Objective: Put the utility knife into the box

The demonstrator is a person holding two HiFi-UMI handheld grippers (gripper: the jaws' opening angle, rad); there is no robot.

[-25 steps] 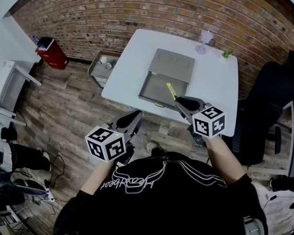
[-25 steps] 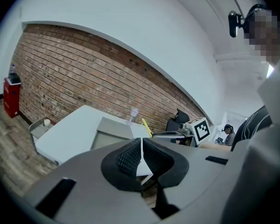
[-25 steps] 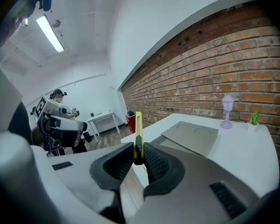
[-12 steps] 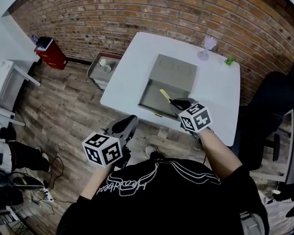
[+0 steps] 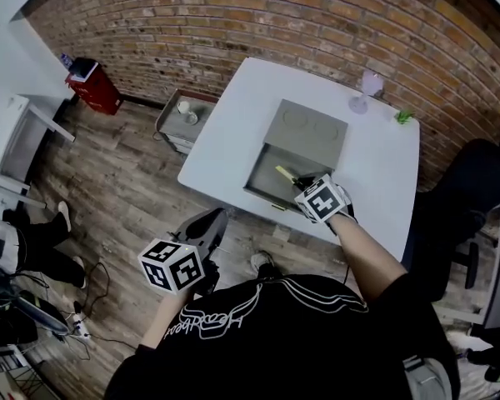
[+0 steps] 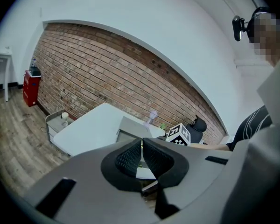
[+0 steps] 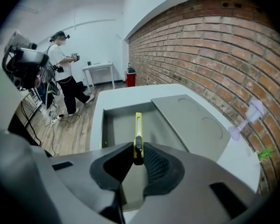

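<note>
The R gripper (image 5: 302, 187) pinches the yellow utility knife (image 5: 285, 174) by its back end, w/ the knife sticking out over the open grey box (image 5: 265, 167) on the white worktop (image 5: 221, 140). The L gripper (image 5: 203, 224) hangs low, off the worktop, its jaws pressed together w/ nothing in them.

The box (image 5: 262, 182) stands open above, its lid (image 5: 307, 130) lying flat behind it.

My head camera looks steeply down at the white table (image 5: 225, 144); right jaws' camera faces its open grey box (image 7: 116, 125) close up, left's from farther off.
</note>
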